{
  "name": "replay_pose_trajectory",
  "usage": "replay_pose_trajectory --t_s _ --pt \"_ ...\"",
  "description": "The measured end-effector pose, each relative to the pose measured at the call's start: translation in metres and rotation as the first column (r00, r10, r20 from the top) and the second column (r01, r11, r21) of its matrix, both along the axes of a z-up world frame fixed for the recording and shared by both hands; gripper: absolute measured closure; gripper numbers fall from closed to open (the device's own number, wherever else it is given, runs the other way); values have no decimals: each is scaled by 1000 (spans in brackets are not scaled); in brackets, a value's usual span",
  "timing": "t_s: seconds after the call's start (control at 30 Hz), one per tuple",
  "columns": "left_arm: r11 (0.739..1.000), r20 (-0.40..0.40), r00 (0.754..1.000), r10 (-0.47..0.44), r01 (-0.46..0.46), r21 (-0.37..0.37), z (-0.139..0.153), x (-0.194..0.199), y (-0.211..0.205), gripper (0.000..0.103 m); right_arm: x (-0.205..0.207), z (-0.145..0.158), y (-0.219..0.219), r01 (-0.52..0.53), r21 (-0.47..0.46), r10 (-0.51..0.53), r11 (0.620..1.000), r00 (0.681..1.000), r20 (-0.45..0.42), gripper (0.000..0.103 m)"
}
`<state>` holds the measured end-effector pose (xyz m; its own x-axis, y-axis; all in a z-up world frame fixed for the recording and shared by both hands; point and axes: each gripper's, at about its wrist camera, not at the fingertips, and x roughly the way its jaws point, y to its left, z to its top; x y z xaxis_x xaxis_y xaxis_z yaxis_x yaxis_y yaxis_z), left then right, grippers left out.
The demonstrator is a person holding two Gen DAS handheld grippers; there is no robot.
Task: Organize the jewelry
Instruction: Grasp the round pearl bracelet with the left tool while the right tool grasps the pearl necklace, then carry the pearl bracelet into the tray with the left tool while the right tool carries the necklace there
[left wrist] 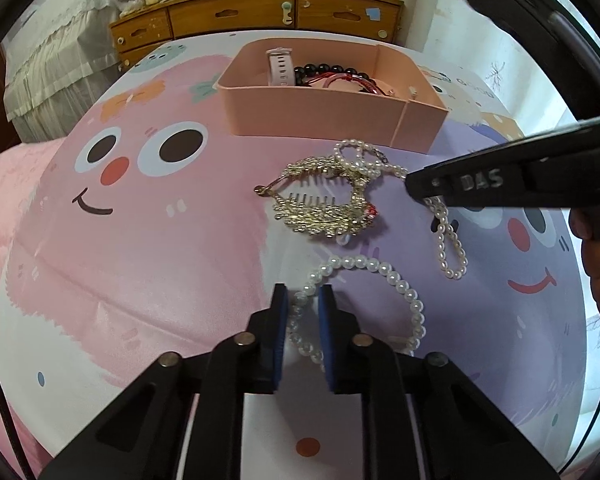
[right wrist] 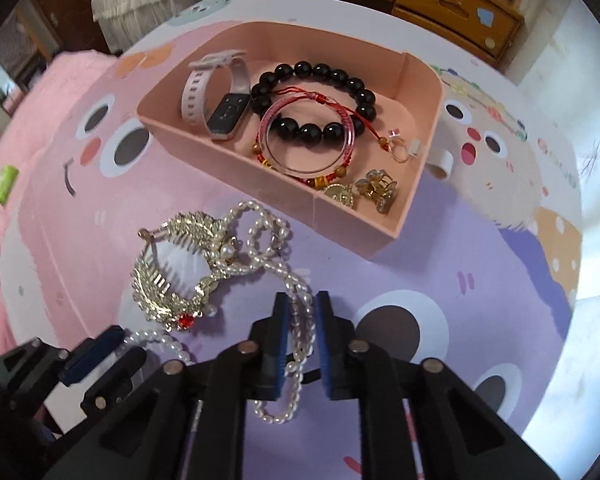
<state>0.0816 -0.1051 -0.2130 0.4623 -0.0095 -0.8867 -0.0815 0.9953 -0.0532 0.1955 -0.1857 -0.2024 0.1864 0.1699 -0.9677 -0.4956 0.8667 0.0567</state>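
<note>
A pink tray holds a white smartwatch, a black bead bracelet, a red cord bracelet and gold pieces. In front of it lie a gold hair comb, a small-pearl necklace and a large-pearl bracelet. My left gripper is open, with the large-pearl bracelet between its fingers. My right gripper is open, its fingers either side of the small-pearl necklace strand.
The jewelry lies on a cartoon-print cloth over a bed. A wooden drawer chest stands behind. A small white ring-shaped piece lies right of the tray, and a green item lies at far left.
</note>
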Motion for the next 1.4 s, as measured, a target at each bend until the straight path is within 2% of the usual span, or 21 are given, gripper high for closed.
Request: replay_pose_trajectory --t_s 0.17,0.27,0.3,0.4,0.57,0.7,0.8,0.93,1.07,1.17,1.23,1.4 --pt "999 -20 1000 3 -4 -46 0 4 9 98 13 0 -21 86 119 -76 989 994 -83 95" --pt "998 -31 1000 -4 2 -70 0 5 13 98 14 -2 -31 132 159 -112 978 985 -130 97" --pt "997 -34 999 -5 3 -78 0 5 13 98 15 -2 -35 149 177 -124 973 981 -146 103" --pt "993 -45 999 -20 14 -118 2 5 18 98 13 -4 -47 201 209 -160 957 967 -197 103" --pt "991 -33 998 -54 50 -121 15 0 24 98 2 -2 -59 221 204 -182 954 964 -193 103" --pt "991 -9 998 -62 61 -118 27 -7 28 98 -10 6 -58 208 195 -182 958 973 -145 103" --pt "990 13 998 -67 68 -121 36 -13 31 98 -10 9 -54 213 226 -189 951 974 -123 103" --pt "992 42 997 -71 75 -106 44 -24 36 98 -7 8 -39 204 180 -189 962 977 -97 102" --pt "989 69 996 -49 58 -136 53 -33 44 98 -7 5 -33 197 153 -183 968 978 -101 101" --pt "988 85 996 -31 43 -147 57 -40 52 98 -7 6 -29 191 102 -184 976 980 -76 99" --pt "987 97 995 -23 37 -153 60 -44 57 98 -4 2 -28 200 69 -194 977 977 -91 99" --pt "991 121 993 -12 28 -134 64 -52 68 98 3 2 -22 190 60 -184 980 979 -92 98"
